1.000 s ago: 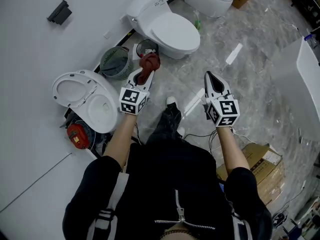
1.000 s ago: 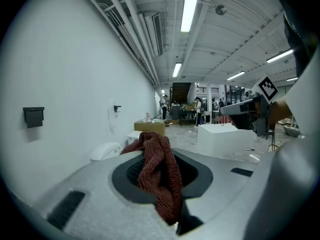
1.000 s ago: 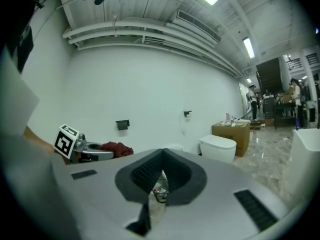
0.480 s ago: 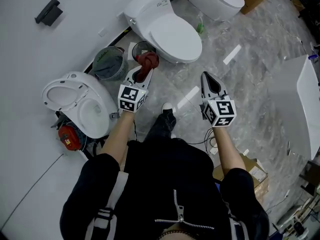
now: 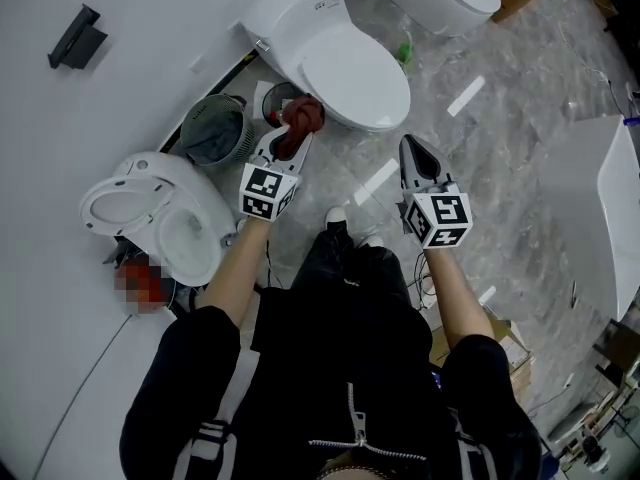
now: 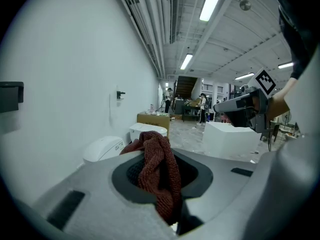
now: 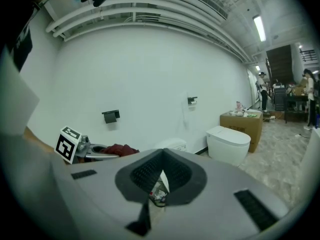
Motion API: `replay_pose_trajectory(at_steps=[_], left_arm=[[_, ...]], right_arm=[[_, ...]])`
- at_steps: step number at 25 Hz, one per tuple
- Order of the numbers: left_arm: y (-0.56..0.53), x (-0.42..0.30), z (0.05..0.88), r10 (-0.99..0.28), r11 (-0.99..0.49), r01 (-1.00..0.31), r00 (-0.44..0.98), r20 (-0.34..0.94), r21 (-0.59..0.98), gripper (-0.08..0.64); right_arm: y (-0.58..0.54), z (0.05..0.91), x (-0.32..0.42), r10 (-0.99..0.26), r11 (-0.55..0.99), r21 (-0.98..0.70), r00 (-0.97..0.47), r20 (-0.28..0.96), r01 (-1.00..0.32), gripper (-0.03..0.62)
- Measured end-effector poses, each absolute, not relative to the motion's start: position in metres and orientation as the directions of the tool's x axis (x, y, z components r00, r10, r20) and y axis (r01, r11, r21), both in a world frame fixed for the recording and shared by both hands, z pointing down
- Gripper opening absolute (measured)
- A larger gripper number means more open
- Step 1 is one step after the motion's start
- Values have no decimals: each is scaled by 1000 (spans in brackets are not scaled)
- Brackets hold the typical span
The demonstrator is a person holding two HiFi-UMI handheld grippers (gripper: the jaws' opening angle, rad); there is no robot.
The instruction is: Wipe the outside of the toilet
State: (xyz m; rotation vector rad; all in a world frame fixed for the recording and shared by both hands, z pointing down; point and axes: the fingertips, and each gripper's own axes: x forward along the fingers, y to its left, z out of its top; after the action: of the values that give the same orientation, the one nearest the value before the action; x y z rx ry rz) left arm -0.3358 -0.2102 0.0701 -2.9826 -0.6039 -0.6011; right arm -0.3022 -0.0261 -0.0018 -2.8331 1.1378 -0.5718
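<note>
Left gripper [image 5: 285,146] pinching the red cloth [image 5: 302,116] in its jaws, hovering just beside the lid-down toilet [image 5: 350,63] against the wall; right gripper [image 5: 412,156] alongside, jaws pressed together on nothing

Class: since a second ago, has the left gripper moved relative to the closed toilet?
Yes, slightly: the left gripper, shut on the red cloth, has edged nearer the closed toilet.

Head cam's up high, pointing steeply down over the person's arms at the floor [image 5: 500,168] and the closed toilet [image 5: 350,68]. Both gripper cams sit low, right behind their own jaws, looking out level toward the white wall [image 6: 65,84]. All three catch that toilet, and the right one also sees the left hand-held gripper [image 7: 107,154].
</note>
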Motion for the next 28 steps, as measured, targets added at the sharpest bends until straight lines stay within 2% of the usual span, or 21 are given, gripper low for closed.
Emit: replay_pose_trajectory(at_steps=[16,28], left_arm=[[-234,-299,94,341,-934,353,853,395,45,74],[-253,-266,176,293,-953,296,857,424,60,72]], right_arm=[[-55,2,-255,-712,-690,-146,629,311,-709,3],[-76,80,-227,-731,-663,-186,574,369,-725,3]])
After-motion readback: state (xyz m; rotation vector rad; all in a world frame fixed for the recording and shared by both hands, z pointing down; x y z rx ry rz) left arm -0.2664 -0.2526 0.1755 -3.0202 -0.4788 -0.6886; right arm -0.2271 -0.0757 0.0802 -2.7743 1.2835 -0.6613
